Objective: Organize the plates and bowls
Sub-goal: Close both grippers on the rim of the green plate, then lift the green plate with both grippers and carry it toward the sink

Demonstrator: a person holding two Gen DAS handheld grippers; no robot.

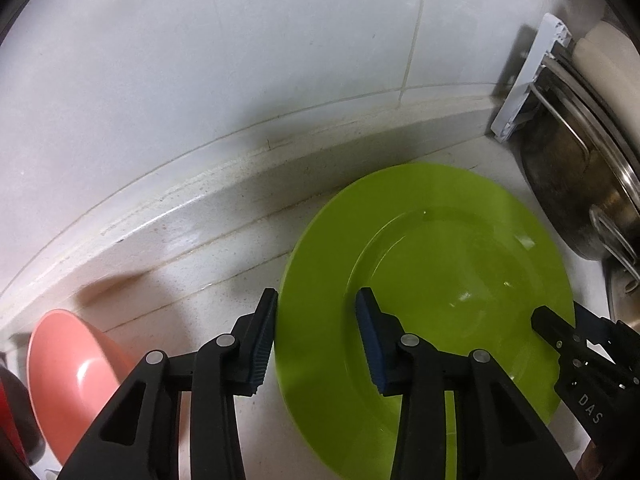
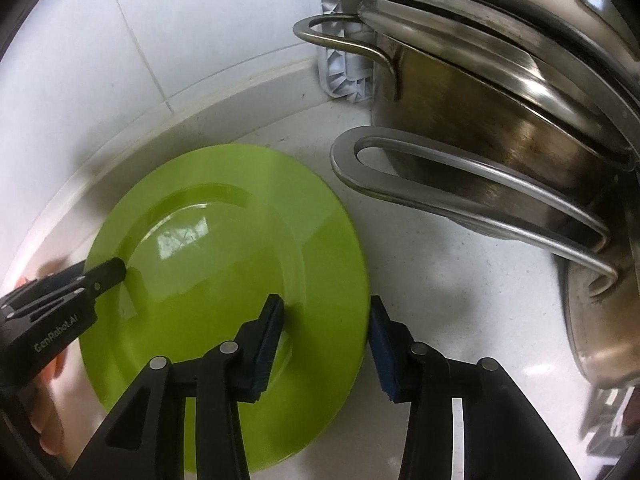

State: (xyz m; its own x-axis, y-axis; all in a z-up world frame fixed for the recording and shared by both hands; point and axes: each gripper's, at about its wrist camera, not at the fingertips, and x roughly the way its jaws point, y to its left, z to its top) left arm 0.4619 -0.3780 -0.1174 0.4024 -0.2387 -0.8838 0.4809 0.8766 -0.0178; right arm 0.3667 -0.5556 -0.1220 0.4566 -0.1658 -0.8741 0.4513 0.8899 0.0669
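**Green plate straddled at both edges by two grippers**

Lime-green and glossy, the plate lies flat on a pale speckled counter in the left wrist view, close to the raised ledge at the foot of a white tiled wall. The left gripper points steeply down at the plate's left edge: its left finger sits outside the rim over the counter, its right finger stands over the plate's inner well. The jaws are part-way spread with the rim between them, and the blue pads do not visibly press on it. At far left a pink bowl sits tipped on its side. At right, the tip of the right gripper reaches over the plate's right rim. Beyond it stands a steel pot, with a white plastic rack against the wall.

From the right wrist view, the same plate fills the lower left. The right gripper brackets its right edge, one finger over the plate, the other outside the rim above the counter. Its jaws are also half-spread, with a gap showing between pad and rim. The left gripper enters from the left, its tip over the plate's far-side rim. Steel pots with looped handles crowd the right side.
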